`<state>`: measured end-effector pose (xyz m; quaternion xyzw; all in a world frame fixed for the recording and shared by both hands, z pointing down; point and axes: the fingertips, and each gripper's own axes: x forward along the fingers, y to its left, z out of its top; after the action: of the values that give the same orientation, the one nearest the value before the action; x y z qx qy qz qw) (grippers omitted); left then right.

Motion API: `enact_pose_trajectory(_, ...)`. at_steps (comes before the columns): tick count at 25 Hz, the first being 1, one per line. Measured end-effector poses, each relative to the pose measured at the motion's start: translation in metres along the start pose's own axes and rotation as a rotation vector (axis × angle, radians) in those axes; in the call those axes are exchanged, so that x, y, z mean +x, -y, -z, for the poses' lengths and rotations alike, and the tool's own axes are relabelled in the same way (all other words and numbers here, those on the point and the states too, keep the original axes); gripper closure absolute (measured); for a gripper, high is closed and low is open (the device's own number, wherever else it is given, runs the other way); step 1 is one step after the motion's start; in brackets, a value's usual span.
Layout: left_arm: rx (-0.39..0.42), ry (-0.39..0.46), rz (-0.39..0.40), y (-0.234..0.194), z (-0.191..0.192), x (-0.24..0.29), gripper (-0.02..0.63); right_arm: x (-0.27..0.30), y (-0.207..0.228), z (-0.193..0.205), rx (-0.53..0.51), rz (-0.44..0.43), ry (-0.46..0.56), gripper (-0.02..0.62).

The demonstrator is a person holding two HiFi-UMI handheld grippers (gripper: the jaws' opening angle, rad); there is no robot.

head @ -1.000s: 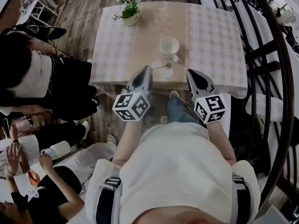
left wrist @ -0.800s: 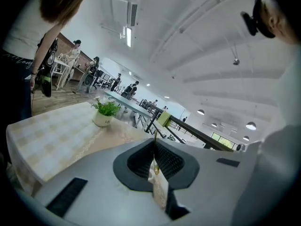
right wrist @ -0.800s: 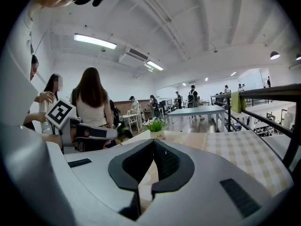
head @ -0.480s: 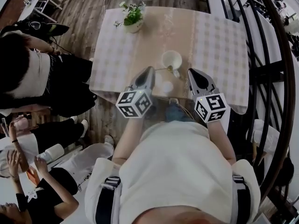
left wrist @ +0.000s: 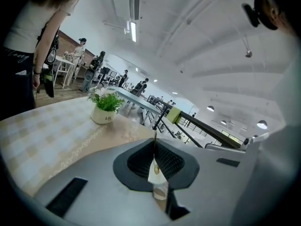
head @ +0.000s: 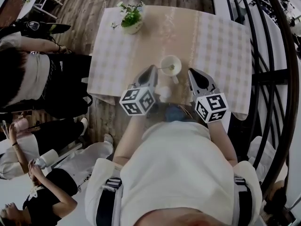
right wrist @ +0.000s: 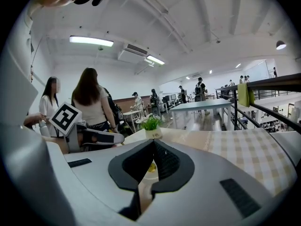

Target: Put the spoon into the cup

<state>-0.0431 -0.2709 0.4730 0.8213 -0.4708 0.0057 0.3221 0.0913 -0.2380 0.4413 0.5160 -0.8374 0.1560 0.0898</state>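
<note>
A white cup (head: 165, 60) stands on the checked table (head: 221, 36) just ahead of both grippers. My left gripper (head: 153, 68) is shut on the handle of a thin metal spoon (head: 163, 69). The spoon sticks out to the right, and its bowl lies over the cup's mouth. Whether it touches the cup I cannot tell. In the left gripper view the jaws (left wrist: 154, 142) are closed, with a thin rod rising from their tip. My right gripper (head: 190, 72) hangs shut and empty to the right of the cup. Part of the cup (right wrist: 146, 174) shows through its jaw gap.
A potted plant (head: 130, 19) stands at the table's far left. A small pale round thing (head: 164, 91) lies near the table's front edge between the grippers. People (head: 28, 79) stand and sit at the left. A dark curved railing (head: 277, 55) runs down the right.
Both grippers have moved forward toward the cup. The spoon travelled with the left gripper, and its bowl went from short of the cup to over its mouth.
</note>
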Motion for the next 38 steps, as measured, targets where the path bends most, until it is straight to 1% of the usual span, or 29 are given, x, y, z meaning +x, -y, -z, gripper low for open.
enact_pose_trajectory(11,0.008,-0.061,-0.041,-0.012,0.022,0.035,0.603,0.020,0.020,0.004,0.011,-0.027,-0.026,0.595)
enact_pose_trajectory(24,0.025,-0.127,-0.065,-0.019,0.050,0.057,0.603,0.037,0.034,0.007,0.005,-0.057,-0.043,0.595)
enact_pose_trajectory(29,0.024,-0.127,-0.067,-0.019,0.054,0.061,0.601,0.039,0.039,0.007,0.003,-0.061,-0.046,0.595)
enact_pose_trajectory(34,0.057,-0.131,-0.094,-0.024,0.054,0.063,0.601,0.040,0.042,0.010,0.004,-0.063,-0.050,0.595)
enact_pose_trajectory(38,0.059,-0.134,-0.090,-0.025,0.055,0.063,0.601,0.041,0.042,0.013,0.010,-0.065,-0.057,0.595)
